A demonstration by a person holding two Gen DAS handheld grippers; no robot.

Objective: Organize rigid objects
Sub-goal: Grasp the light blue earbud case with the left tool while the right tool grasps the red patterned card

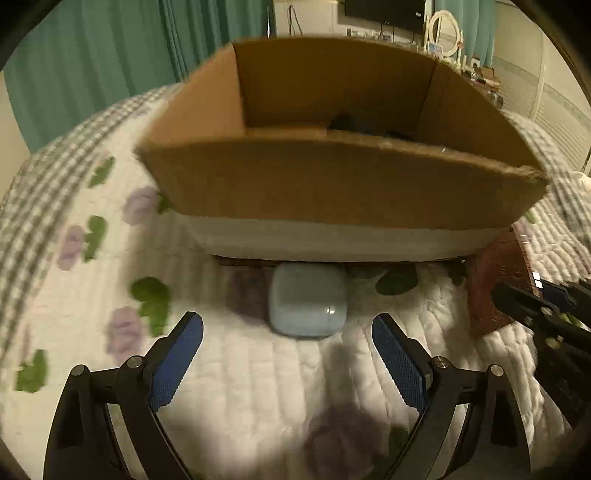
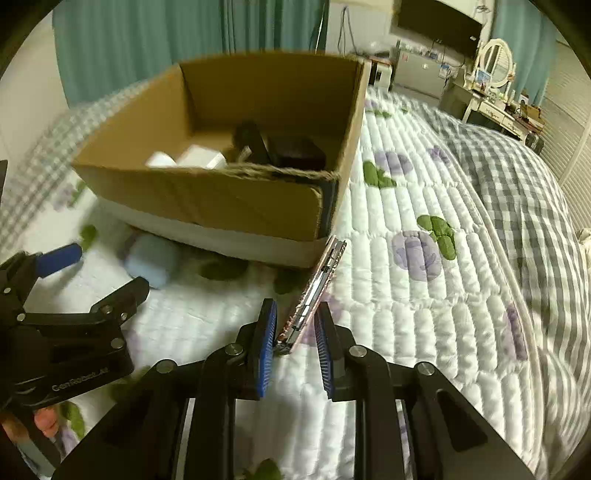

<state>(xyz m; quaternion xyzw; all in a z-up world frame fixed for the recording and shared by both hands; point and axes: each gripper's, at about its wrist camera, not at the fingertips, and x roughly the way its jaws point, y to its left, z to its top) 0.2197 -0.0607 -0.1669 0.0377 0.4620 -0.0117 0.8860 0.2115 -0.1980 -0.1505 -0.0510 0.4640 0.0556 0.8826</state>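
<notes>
An open cardboard box stands on the quilted bed; in the right wrist view the box holds white and black items. A pale blue rounded case lies on the quilt against the box's front. My left gripper is open, fingers either side of it and just short of it; it also shows in the right wrist view. My right gripper is shut on a thin reddish-brown flat case held on edge, its far end near the box corner. That case shows at the right in the left wrist view.
The bed has a white quilt with purple flowers and a grey checked blanket to the right. Teal curtains, a dresser with a round mirror and a dark screen stand beyond the bed.
</notes>
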